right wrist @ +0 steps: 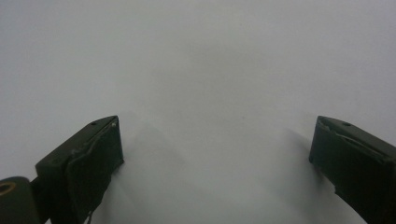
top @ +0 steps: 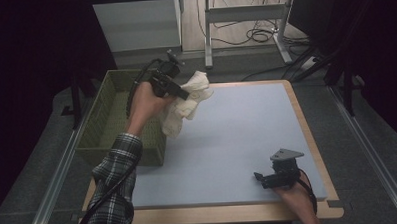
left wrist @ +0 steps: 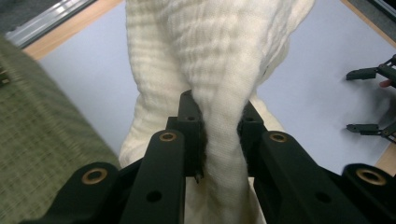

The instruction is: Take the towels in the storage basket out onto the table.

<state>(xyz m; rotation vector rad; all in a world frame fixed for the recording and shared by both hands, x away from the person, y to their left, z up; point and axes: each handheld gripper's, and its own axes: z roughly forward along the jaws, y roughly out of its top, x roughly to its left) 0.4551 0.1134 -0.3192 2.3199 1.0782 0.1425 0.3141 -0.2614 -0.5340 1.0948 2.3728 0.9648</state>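
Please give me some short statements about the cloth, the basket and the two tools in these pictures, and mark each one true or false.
1. The left tool is shut on the cream cloth. True.
2. The cloth lies flat on the table. False: it hangs from the left tool, above the table's left edge.
3. The right tool holds a second cloth. False: its jaws stand open with nothing between them.
4. A green basket stands at the left of the table. True.
5. The right tool is inside the basket. False: it is at the table's near right corner.
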